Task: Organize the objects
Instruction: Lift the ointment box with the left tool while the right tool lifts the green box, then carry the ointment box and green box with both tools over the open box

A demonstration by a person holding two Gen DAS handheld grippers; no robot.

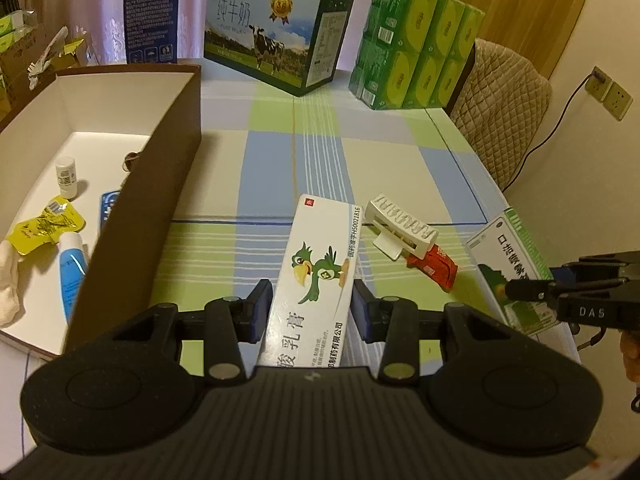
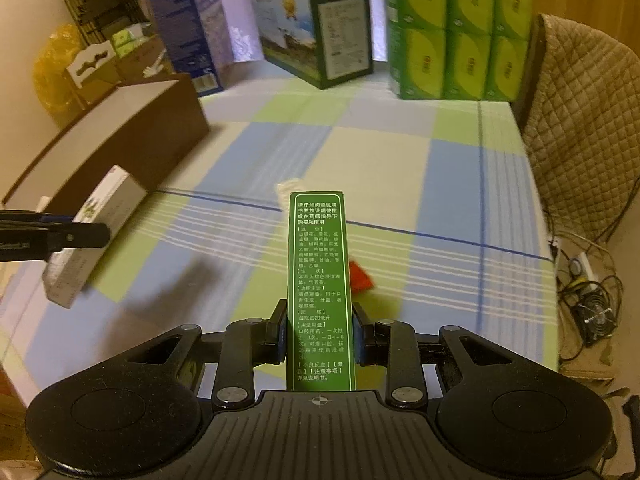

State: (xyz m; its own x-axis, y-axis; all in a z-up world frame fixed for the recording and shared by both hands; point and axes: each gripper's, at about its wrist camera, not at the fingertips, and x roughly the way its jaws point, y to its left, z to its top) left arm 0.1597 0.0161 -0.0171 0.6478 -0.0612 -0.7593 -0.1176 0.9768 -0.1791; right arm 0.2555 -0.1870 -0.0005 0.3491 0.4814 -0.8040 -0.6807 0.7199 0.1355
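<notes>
My left gripper (image 1: 311,308) is shut on a white ointment box with a green parrot (image 1: 316,276), held above the checked tablecloth (image 1: 280,160). My right gripper (image 2: 319,332) is shut on a tall green medicine box (image 2: 319,280), which shows in the left wrist view as the green medicine box (image 1: 508,252) at the right edge. Between the two, a white clip (image 1: 400,226) and a red sachet (image 1: 434,266) lie on the table. To the left stands an open brown box (image 1: 160,168). It holds a small white bottle (image 1: 66,176), a yellow sachet (image 1: 44,226) and a blue tube (image 1: 72,268).
A milk carton (image 1: 276,32), stacked green tissue packs (image 1: 416,48) and a blue carton (image 1: 152,8) line the far table edge. A quilt-covered chair (image 1: 504,112) stands at the right side. Cables and a fan (image 2: 592,312) lie on the floor beyond the right table edge.
</notes>
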